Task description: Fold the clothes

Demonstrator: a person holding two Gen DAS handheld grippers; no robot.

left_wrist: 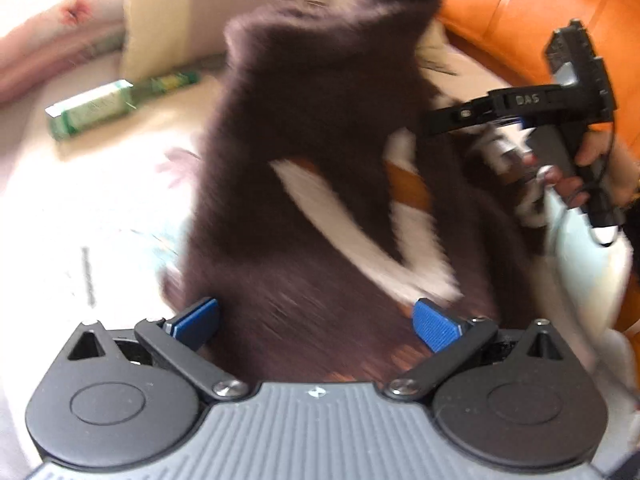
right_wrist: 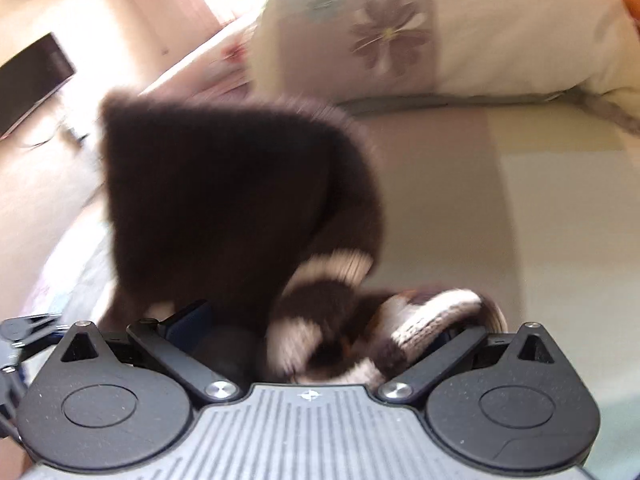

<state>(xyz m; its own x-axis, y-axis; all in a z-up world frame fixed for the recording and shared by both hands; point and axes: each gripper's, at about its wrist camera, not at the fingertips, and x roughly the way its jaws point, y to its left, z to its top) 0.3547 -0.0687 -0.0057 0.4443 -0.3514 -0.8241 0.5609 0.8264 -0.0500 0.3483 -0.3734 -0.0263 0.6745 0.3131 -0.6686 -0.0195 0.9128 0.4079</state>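
Sprawling ahead of both claws, the dark brown knitted sweater [left_wrist: 304,184] with white and orange stripes is smeared by motion blur, so its outline and folds are hard to make out. It lies over the pale floral bed cover [left_wrist: 100,208], and its near edge is cut off behind each claw's housing. Beyond it sits a flowered pillow [right_wrist: 460,32], with an orange sofa [left_wrist: 540,12] to the upper right of the left claw [left_wrist: 316,322]. That claw stands wide, blue pads apart with sweater cloth between them; whether they pinch it I cannot tell. The right claw [right_wrist: 320,328] is spread too, striped knit bunched between its fingers and hiding the right pad. A hand [left_wrist: 592,168] grips its handle. A green box [left_wrist: 90,110] lies far left, its print unreadable.
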